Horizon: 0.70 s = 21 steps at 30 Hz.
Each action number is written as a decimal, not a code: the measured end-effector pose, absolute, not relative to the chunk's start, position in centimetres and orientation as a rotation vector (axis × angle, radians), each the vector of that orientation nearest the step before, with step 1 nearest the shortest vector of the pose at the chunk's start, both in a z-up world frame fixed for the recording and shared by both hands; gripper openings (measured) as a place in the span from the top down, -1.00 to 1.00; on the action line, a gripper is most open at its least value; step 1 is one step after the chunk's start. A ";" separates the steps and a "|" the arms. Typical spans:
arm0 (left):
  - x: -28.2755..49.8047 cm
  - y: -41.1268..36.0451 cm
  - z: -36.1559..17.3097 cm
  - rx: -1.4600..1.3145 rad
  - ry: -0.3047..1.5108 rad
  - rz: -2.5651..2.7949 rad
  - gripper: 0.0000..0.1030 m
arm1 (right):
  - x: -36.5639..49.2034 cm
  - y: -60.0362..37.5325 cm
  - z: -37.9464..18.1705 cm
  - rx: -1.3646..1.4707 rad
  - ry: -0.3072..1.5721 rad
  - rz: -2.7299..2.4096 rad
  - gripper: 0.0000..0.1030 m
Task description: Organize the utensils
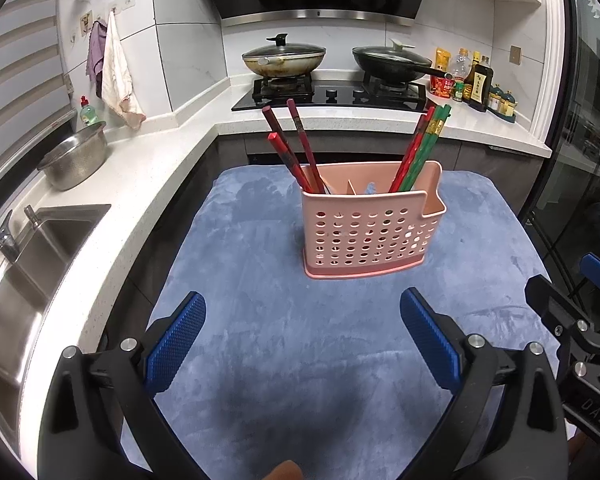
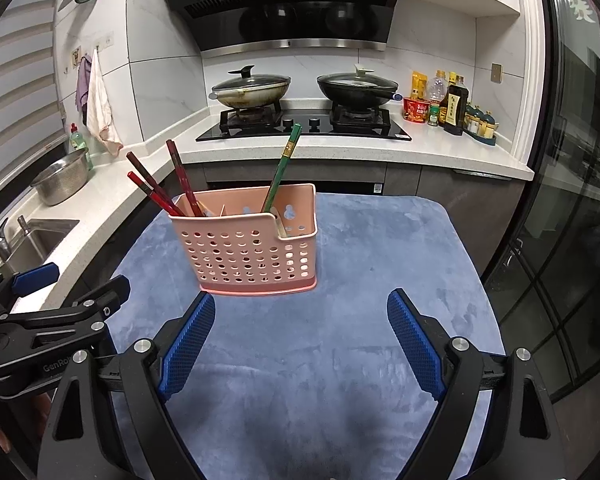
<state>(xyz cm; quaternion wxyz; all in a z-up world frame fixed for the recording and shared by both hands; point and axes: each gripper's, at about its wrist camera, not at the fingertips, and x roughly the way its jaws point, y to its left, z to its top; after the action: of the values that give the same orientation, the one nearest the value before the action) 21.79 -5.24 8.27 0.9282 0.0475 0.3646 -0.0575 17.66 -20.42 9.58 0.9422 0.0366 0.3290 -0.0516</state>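
Observation:
A pink perforated utensil holder (image 1: 370, 232) (image 2: 252, 250) stands upright on a blue cloth-covered table (image 1: 260, 320) (image 2: 340, 360). Dark red chopsticks (image 1: 296, 148) (image 2: 162, 188) lean out of its left compartment. Red and green chopsticks (image 1: 422, 148) lean out of its right compartment; the right wrist view shows only a green one (image 2: 282, 172) there. My left gripper (image 1: 303, 310) is open and empty, short of the holder. My right gripper (image 2: 301, 308) is open and empty too, just in front of the holder's base. Each gripper shows at the edge of the other's view.
A white counter wraps the left side with a steel sink (image 1: 24, 280) and a metal colander (image 1: 74, 160). Behind the table is a gas hob with two lidded pans (image 1: 284, 56) (image 1: 392, 62) and sauce bottles (image 1: 472, 80). A dark glass door (image 2: 572, 240) stands at the right.

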 end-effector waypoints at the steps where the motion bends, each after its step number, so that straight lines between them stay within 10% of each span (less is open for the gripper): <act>1: 21.8 -5.2 8.2 0.097 0.747 -0.117 -0.82 | 17.7 -20.4 9.6 0.074 0.669 -0.105 -0.66; 21: 22.1 -4.7 7.6 0.099 0.738 -0.064 -0.86 | 17.9 -20.2 8.9 0.056 0.668 -0.139 -0.87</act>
<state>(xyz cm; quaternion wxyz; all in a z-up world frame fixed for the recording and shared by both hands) 22.08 -4.74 7.65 0.9311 0.0483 0.3603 -0.0311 17.91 -20.21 8.88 0.9419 0.0272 0.3277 -0.0682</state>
